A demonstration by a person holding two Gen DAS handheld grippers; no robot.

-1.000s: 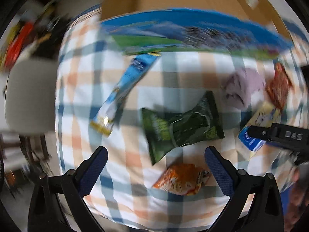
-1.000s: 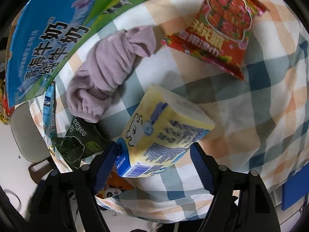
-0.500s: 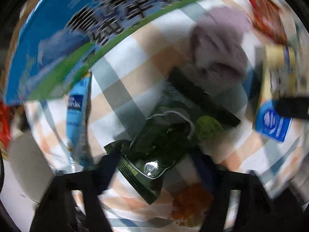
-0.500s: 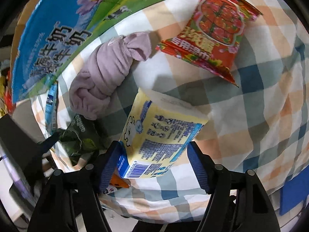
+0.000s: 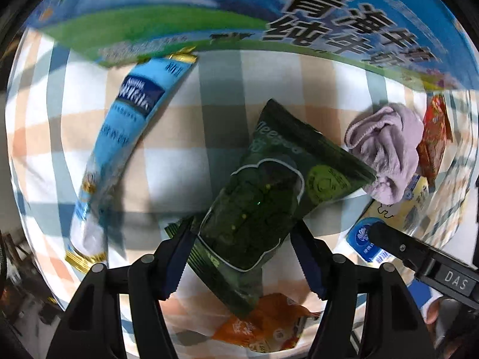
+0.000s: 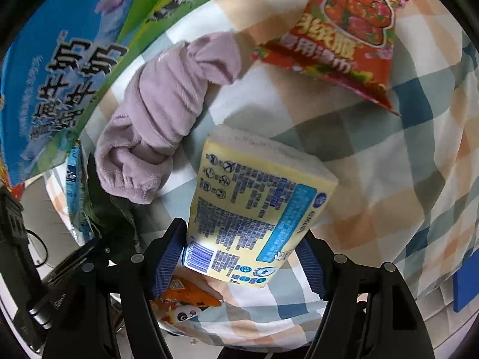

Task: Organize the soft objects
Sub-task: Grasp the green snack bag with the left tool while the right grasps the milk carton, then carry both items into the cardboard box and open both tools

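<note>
My left gripper (image 5: 244, 254) is shut on a dark green snack bag (image 5: 269, 197) and holds it above the checked cloth (image 5: 185, 167). My right gripper (image 6: 239, 254) is shut on a yellow tissue pack (image 6: 254, 206), tilted up off the cloth; the pack also shows at the right of the left wrist view (image 5: 398, 212). A lilac fleece cloth (image 6: 164, 113) lies bunched beside the blue milk carton box (image 6: 60, 68), left of the tissue pack. It also shows in the left wrist view (image 5: 389, 149).
A light blue wafer packet (image 5: 119, 149) lies left of the green bag. A red snack bag (image 6: 341, 33) lies at the far right. An orange snack bag (image 5: 263, 326) lies under the grippers. The milk box (image 5: 269, 9) spans the back.
My left gripper moved forward over the green bag, closed on it and raised it. My right gripper has tipped the tissue pack more upright, its printed back now facing the camera.
</note>
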